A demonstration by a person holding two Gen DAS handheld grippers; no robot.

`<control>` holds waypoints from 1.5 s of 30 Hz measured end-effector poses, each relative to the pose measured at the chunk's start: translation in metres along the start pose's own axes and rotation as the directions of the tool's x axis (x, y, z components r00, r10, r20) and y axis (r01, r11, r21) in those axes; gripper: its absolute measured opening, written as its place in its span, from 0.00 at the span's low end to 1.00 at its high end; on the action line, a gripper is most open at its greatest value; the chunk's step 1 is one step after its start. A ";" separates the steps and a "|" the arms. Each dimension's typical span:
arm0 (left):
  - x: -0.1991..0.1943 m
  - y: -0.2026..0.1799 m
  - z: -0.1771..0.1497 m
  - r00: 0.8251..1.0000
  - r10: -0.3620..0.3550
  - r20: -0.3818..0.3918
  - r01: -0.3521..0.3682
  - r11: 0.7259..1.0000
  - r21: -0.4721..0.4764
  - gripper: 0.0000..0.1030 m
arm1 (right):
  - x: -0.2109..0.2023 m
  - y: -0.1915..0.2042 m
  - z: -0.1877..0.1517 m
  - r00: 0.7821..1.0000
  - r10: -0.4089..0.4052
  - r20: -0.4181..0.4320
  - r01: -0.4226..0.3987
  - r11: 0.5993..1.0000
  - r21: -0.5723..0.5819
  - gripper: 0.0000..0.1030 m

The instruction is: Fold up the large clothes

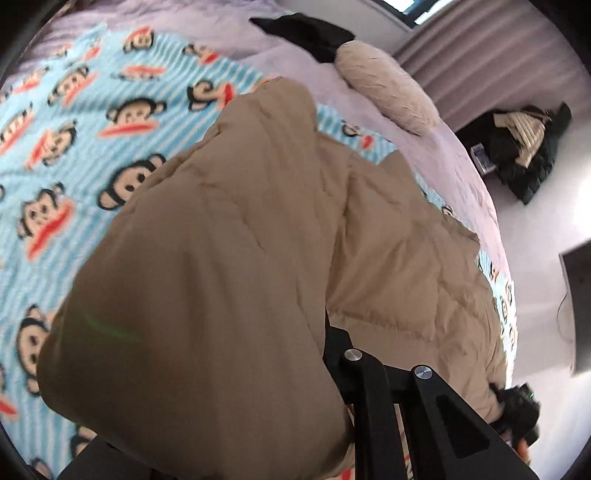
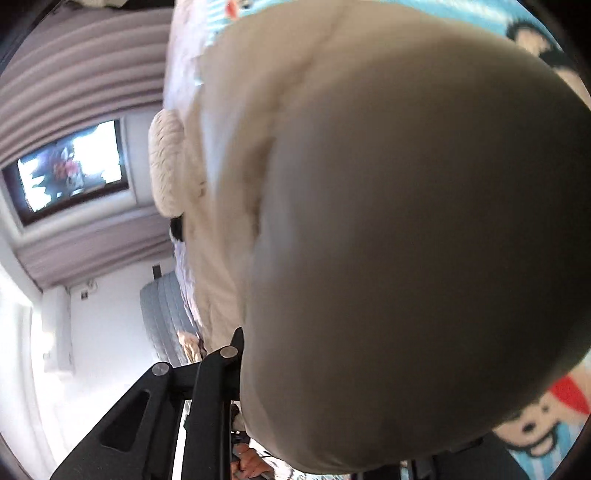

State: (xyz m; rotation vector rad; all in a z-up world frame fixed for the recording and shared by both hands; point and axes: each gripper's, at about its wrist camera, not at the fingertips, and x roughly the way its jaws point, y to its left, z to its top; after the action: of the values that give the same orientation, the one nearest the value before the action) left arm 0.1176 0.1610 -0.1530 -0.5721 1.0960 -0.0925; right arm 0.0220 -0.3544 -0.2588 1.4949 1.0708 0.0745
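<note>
A tan quilted puffer jacket (image 1: 229,236) lies on a bed over a blue striped monkey-print blanket (image 1: 74,155). In the left wrist view a thick fold of it bulges up over my left gripper (image 1: 319,341). Only one black finger (image 1: 365,398) shows, pressed against the fabric, and the gripper is shut on the jacket. In the right wrist view the jacket (image 2: 406,240) fills most of the picture, blurred and close. My right gripper (image 2: 249,341) is shut on its edge, with one finger (image 2: 207,402) showing and the other hidden by the fabric.
A lavender sheet (image 1: 454,155) covers the bed beneath the blanket. A beige fuzzy pillow (image 1: 384,88) and a black garment (image 1: 310,31) lie at its far end. A pile of dark and striped clothes (image 1: 524,147) sits on the floor by grey curtains (image 1: 476,51). A window (image 2: 70,170) shows.
</note>
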 end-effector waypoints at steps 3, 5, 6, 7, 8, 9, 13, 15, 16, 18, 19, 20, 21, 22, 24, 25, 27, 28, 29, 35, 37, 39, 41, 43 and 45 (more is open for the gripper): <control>-0.021 -0.001 -0.017 0.999 0.031 -0.015 -0.030 0.999 0.039 0.18 | -0.009 0.004 -0.013 1.000 -0.015 -0.019 0.015 1.000 -0.025 0.22; -0.034 0.003 -0.033 0.998 0.048 -0.033 -0.046 0.997 0.060 0.18 | -0.018 0.003 -0.023 0.999 -0.030 -0.023 0.029 0.999 -0.031 0.22; -0.042 0.008 -0.044 0.997 0.055 -0.045 -0.052 0.997 0.062 0.18 | -0.025 0.002 -0.033 0.999 -0.039 -0.026 0.038 0.999 -0.036 0.22; -0.048 0.010 -0.055 0.997 0.056 -0.052 -0.053 0.997 0.060 0.18 | -0.031 0.001 -0.040 0.998 -0.049 -0.028 0.048 0.998 -0.042 0.22; -0.055 0.016 -0.066 0.996 0.056 -0.064 -0.053 0.997 0.059 0.18 | -0.036 0.000 -0.048 0.998 -0.060 -0.030 0.058 0.997 -0.049 0.22; -0.060 0.021 -0.076 0.996 0.057 -0.073 -0.053 0.997 0.059 0.18 | -0.044 -0.003 -0.061 0.997 -0.076 -0.033 0.074 0.995 -0.060 0.22; -0.084 0.054 -0.125 0.988 0.044 -0.146 -0.037 0.998 0.050 0.18 | -0.067 -0.021 -0.103 0.993 -0.116 -0.032 0.114 0.992 -0.046 0.22; -0.089 0.073 -0.142 0.982 0.036 -0.188 -0.028 0.999 0.045 0.23 | -0.077 -0.036 -0.123 0.988 -0.150 -0.023 0.150 0.988 -0.030 0.22; -0.093 0.083 -0.153 0.978 0.027 -0.205 -0.019 0.999 0.040 0.23 | -0.078 -0.041 -0.129 0.986 -0.164 -0.018 0.164 0.986 -0.025 0.23; -0.097 0.100 -0.164 0.973 0.017 -0.230 -0.008 0.999 0.038 0.27 | -0.081 -0.058 -0.143 0.982 -0.190 -0.002 0.190 0.982 -0.003 0.23; -0.100 0.105 -0.168 0.972 0.023 -0.232 -0.013 0.999 0.043 0.27 | -0.081 -0.063 -0.146 0.982 -0.191 0.005 0.191 0.982 0.009 0.23; -0.106 0.113 -0.170 0.972 0.013 -0.234 -0.002 0.999 0.044 0.27 | -0.080 -0.068 -0.148 0.981 -0.191 0.018 0.190 0.981 0.022 0.24; -0.111 0.118 -0.172 0.972 0.008 -0.235 0.002 0.999 0.043 0.27 | -0.078 -0.068 -0.145 0.981 -0.190 0.032 0.190 0.982 0.024 0.24; -0.118 0.125 -0.172 0.973 0.009 -0.233 0.002 0.999 0.045 0.27 | -0.078 -0.070 -0.147 0.980 -0.194 0.040 0.194 0.981 0.020 0.25; -0.128 0.135 -0.174 0.974 0.015 -0.227 -0.003 0.999 0.052 0.27 | -0.077 -0.066 -0.150 0.975 -0.215 0.060 0.215 0.977 0.016 0.26; -0.131 0.139 -0.173 0.975 0.017 -0.224 -0.006 0.999 0.051 0.27 | -0.074 -0.063 -0.152 0.972 -0.225 0.065 0.225 0.974 0.014 0.27; -0.143 0.153 -0.176 0.978 0.058 -0.201 -0.049 0.998 0.048 0.27 | -0.074 -0.056 -0.155 0.967 -0.245 0.071 0.245 0.969 0.006 0.29; -0.145 0.155 -0.172 0.978 0.091 -0.188 -0.083 0.995 0.049 0.27 | -0.074 -0.053 -0.156 0.963 -0.261 0.072 0.261 0.965 0.002 0.32; -0.153 0.167 -0.172 0.974 0.155 -0.163 -0.150 0.988 0.043 0.27 | -0.073 -0.051 -0.156 0.957 -0.280 0.073 0.280 0.960 0.004 0.36; -0.187 0.196 -0.168 0.951 0.285 -0.120 -0.288 0.958 -0.004 0.27 | -0.087 -0.036 -0.176 0.891 -0.449 0.066 0.451 0.892 -0.034 0.52; -0.192 0.178 -0.164 0.956 0.278 -0.095 -0.276 0.960 0.037 0.27 | -0.090 -0.014 -0.186 0.854 -0.513 0.085 0.520 0.842 -0.141 0.50; -0.191 0.151 -0.160 0.969 0.236 -0.070 -0.230 0.970 0.083 0.27 | -0.097 0.008 -0.205 0.820 -0.555 0.138 0.570 0.774 -0.275 0.37; -0.177 0.126 -0.159 0.978 0.198 -0.066 -0.189 0.975 0.119 0.27 | -0.092 0.024 -0.218 0.797 -0.579 0.170 0.597 0.714 -0.366 0.29; -0.158 0.107 -0.155 0.979 0.186 -0.088 -0.173 0.975 0.136 0.27 | -0.078 0.038 -0.227 0.773 -0.599 0.208 0.621 0.650 -0.438 0.29; -0.130 0.093 -0.155 0.964 0.241 -0.109 -0.220 0.959 0.177 0.27 | -0.048 0.046 -0.237 0.764 -0.615 0.197 0.625 0.629 -0.462 0.29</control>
State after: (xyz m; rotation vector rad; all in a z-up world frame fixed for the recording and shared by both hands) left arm -0.0955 0.2247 -0.1432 -0.2903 1.2617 -0.0162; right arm -0.1227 -0.1988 -0.1340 0.5881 1.3770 -0.1433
